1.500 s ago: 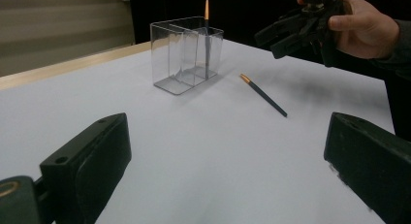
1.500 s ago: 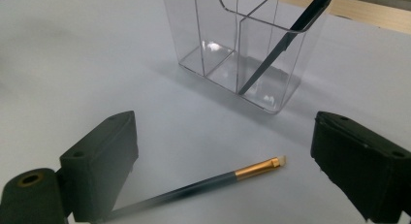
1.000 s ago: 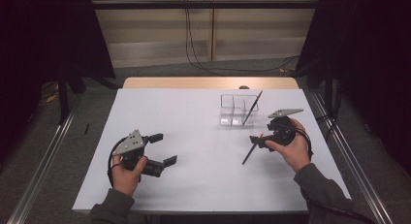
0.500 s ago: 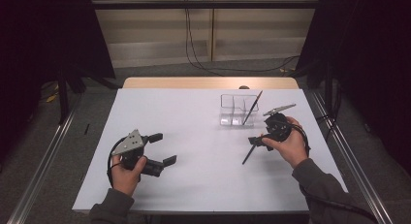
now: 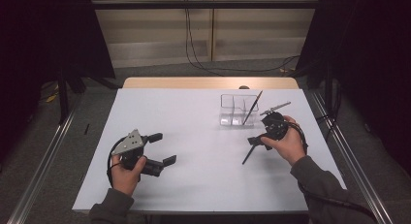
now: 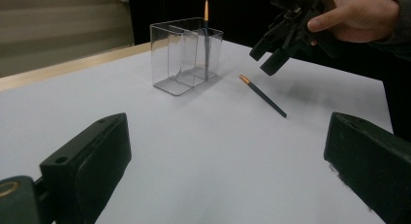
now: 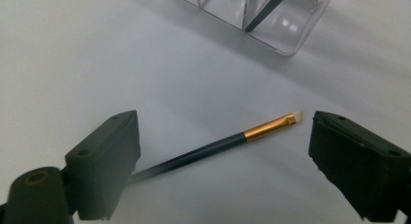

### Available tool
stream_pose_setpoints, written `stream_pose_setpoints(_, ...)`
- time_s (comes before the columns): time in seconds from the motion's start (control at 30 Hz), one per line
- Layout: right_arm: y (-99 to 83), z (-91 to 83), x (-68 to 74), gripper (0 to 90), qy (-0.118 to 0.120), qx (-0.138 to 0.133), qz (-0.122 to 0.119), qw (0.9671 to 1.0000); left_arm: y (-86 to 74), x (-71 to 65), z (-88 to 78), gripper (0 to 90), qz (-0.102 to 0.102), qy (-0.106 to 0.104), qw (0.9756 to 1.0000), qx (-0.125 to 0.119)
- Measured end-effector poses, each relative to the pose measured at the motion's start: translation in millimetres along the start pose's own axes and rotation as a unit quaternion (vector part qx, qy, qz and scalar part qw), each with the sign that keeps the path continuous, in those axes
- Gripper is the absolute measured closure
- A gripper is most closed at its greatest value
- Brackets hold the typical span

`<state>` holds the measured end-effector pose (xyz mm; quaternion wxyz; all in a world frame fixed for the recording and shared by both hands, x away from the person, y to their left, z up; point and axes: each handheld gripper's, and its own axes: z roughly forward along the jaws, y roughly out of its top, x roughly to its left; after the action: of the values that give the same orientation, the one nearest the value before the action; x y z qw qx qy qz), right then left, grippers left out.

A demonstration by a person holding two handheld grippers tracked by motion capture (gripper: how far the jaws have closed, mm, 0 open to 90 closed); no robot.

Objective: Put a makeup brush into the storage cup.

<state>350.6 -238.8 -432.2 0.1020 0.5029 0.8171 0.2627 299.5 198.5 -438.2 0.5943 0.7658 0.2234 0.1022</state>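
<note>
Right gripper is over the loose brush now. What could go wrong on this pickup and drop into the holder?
1. The brush is thin and lies flat on the table; the open right gripper may close over it and miss, or roll it away.
2. The clear holder looks light, and a second brush already leans in it; a bump on delivery could tip or shift it.
3. A grip near the gold ferrule could leave the long handle swinging.

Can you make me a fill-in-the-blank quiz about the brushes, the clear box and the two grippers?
1. One brush stands inside the clear ____.
2. The other brush lies flat on the ____ table.
3. The right gripper hovers over that brush with its jaws ____.
4. The left gripper holds ____.

Missing words: box; white; open; nothing
</note>
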Motion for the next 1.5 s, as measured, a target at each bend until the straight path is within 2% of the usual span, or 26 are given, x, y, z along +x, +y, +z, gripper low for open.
stream_pose_setpoints(0.17, 0.4, 1.7, -0.8, 15.3, -0.01, 0.007, 0.003, 0.9999, 0.2, -0.1, -0.1, 2.8, 0.0, 0.002, 1.0, 0.001)
stream_pose_setpoints(0.37, -0.2, 5.6, -0.7, 16.0, -0.009, 0.013, 0.012, 0.9998, 0.2, -0.7, -0.1, 2.8, 0.0, 0.007, 1.0, 0.0)
stream_pose_setpoints(0.43, -0.6, 7.1, -0.5, 17.1, -0.011, 0.017, 0.015, 0.9997, -0.1, -0.1, 0.0, 2.8, -0.003, -0.002, 1.0, -0.005)
stream_pose_setpoints(0.57, -1.7, 10.3, -0.9, 19.8, -0.011, 0.027, 0.02, 0.9994, 0.0, -0.4, -0.1, 2.8, -0.002, 0.003, 1.0, -0.003)
stream_pose_setpoints(0.63, -2.1, 12.0, -0.5, 20.7, -0.012, 0.029, 0.03, 0.999, 0.1, -0.1, -0.2, 2.8, -0.001, 0.0, 1.0, -0.002)
stream_pose_setpoints(0.67, -2.8, 13.3, -1.7, 21.4, -0.012, 0.026, 0.024, 0.9993, 0.1, -0.5, -0.2, 2.8, -0.001, 0.007, 1.0, -0.001)
stream_pose_setpoints(0.7, -3.0, 13.8, -1.3, 21.5, -0.01, 0.03, 0.029, 0.9991, 0.1, -0.6, -0.2, 2.8, 0.0, 0.007, 1.0, 0.0)
stream_pose_setpoints(0.77, -4.0, 15.4, -2.7, 22.1, -0.009, 0.035, 0.023, 0.9991, 0.3, -0.6, -0.2, 2.9, 0.003, 0.008, 1.0, 0.002)
stream_pose_setpoints(0.83, -4.1, 16.5, -2.1, 23.1, -0.006, 0.04, 0.025, 0.9989, 0.4, -0.6, -0.3, 2.9, 0.005, 0.007, 1.0, 0.004)
stream_pose_setpoints(0.87, -4.1, 18.1, -1.0, 23.4, -0.01, 0.035, 0.032, 0.9988, 0.4, -0.6, -0.3, 2.9, 0.005, 0.007, 1.0, 0.004)
stream_pose_setpoints(0.93, -4.0, 18.7, -1.3, 24.1, -0.007, 0.041, 0.022, 0.9989, -0.1, 0.2, 0.0, 2.9, 0.006, 0.001, 1.0, 0.001)
stream_pose_setpoints(0.97, -4.0, 19.7, -0.4, 24.2, -0.01, 0.04, 0.028, 0.9988, -0.1, -0.1, 0.0, 2.9, 0.004, 0.004, 1.0, 0.001)
stream_pose_setpoints(1.03, -3.1, 20.3, 0.1, 24.7, -0.012, 0.046, 0.026, 0.9985, -0.3, 0.0, 0.3, 2.9, 0.001, 0.0, 1.0, -0.003)
stream_pose_setpoints(1.17, -2.6, 22.5, -1.0, 25.8, -0.013, 0.047, 0.029, 0.9984, -0.1, -0.4, -0.1, 2.9, 0.002, 0.008, 1.0, 0.001)
stream_pose_setpoints(1.2, -2.7, 22.7, 0.1, 26.1, -0.017, 0.05, 0.038, 0.9979, -0.2, -0.4, -0.1, 2.9, 0.002, 0.009, 1.0, 0.001)
stream_pose_setpoints(1.3, -3.8, 24.7, -1.1, 26.7, -0.012, 0.05, 0.031, 0.9982, -0.1, -0.3, -0.2, 3.0, 0.002, 0.009, 1.0, 0.001)
stream_pose_setpoints(1.5, -4.9, 28.9, 1.0, 28.8, -0.014, 0.056, 0.033, 0.9978, 0.2, 0.1, -0.7, 3.0, 0.001, 0.006, 1.0, 0.0)
